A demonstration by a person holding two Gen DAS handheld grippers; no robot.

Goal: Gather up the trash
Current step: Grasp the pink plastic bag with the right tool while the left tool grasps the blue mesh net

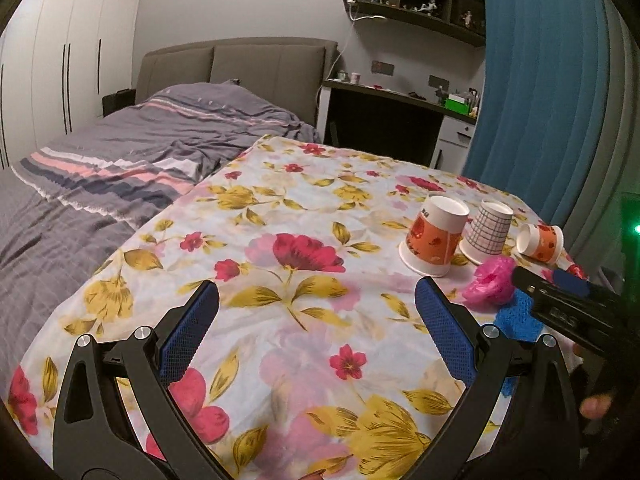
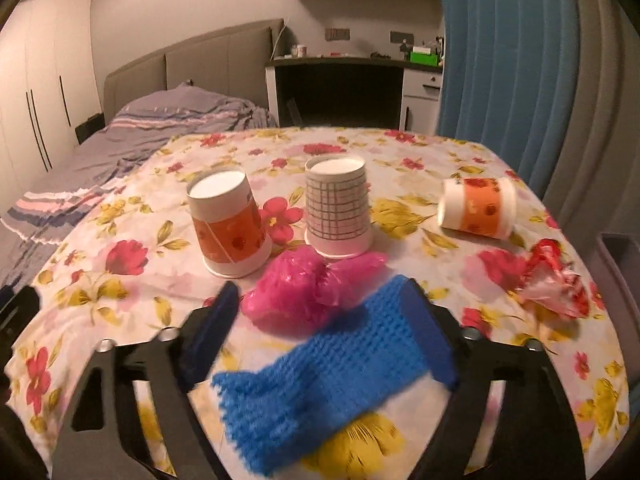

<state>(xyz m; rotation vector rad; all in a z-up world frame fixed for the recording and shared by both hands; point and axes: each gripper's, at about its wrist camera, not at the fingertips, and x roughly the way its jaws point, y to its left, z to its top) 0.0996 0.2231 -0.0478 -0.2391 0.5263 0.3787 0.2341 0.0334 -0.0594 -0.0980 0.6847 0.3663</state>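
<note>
- Your left gripper [image 1: 318, 312] hangs released over the floral table [image 1: 280, 220].
- Your right gripper [image 2: 324, 320], jaws spread, straddles the blue knit cloth [image 2: 320, 384] beside the pink bag [image 2: 296, 288].

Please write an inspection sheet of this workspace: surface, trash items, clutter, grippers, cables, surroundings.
Surface: table under floral cloth, wrinkled.
Job's things: orange cup and grid cup, both upside down; small orange cup on its side; pink plastic bag, crumpled; red-white wrapper near the right edge.
Clutter: blue knitted cloth lying between the right jaws.
Grippers: left gripper open, empty; right gripper open, over the cloth.
Cables: white cable on the far wall.
Surroundings: bed, desk, blue curtain.
</note>
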